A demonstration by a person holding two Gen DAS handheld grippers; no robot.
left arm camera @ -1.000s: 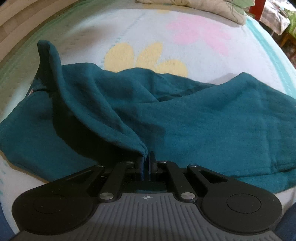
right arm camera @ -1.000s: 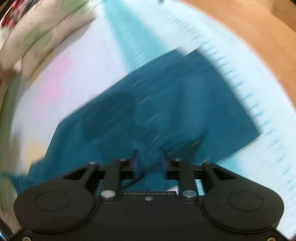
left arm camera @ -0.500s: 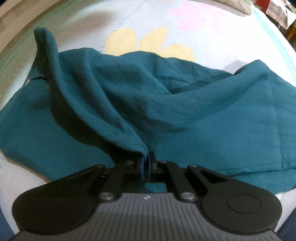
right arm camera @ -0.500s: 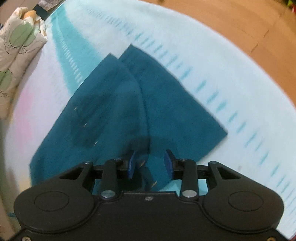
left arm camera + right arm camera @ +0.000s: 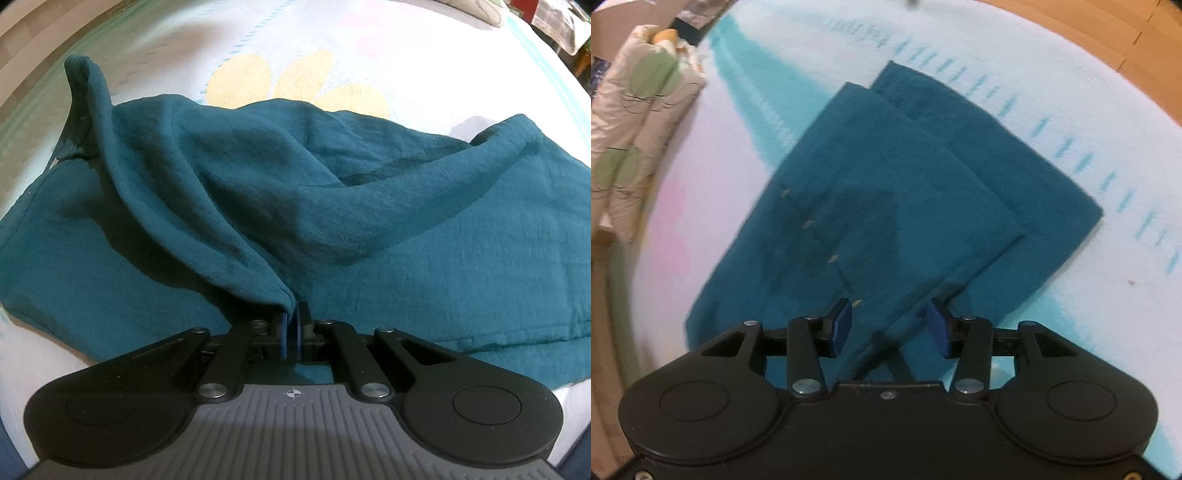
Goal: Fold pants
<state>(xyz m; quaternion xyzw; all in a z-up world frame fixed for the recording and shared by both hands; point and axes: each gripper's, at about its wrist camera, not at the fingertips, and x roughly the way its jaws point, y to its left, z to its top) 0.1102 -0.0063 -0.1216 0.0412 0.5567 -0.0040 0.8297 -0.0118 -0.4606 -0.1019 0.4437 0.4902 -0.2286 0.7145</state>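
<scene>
The teal pants (image 5: 369,229) lie on a pale bed cover (image 5: 258,40) with a flower print. My left gripper (image 5: 293,325) is shut on an edge of the pants and lifts a ridge of cloth that runs up to the far left. In the right wrist view the two pant legs (image 5: 894,199) lie flat, one partly over the other, their hems toward the far right. My right gripper (image 5: 889,325) is open and empty, just above the near part of the legs.
A quilted pillow or blanket (image 5: 635,110) with green patches lies at the left of the right wrist view. The bed edge and a wooden floor (image 5: 1108,33) show at the upper right. Furniture shows past the bed (image 5: 565,33) at the far right of the left wrist view.
My right gripper has opened wider and moved over the pant legs. My left gripper stays shut on the cloth, and the lifted fold has shifted slightly.
</scene>
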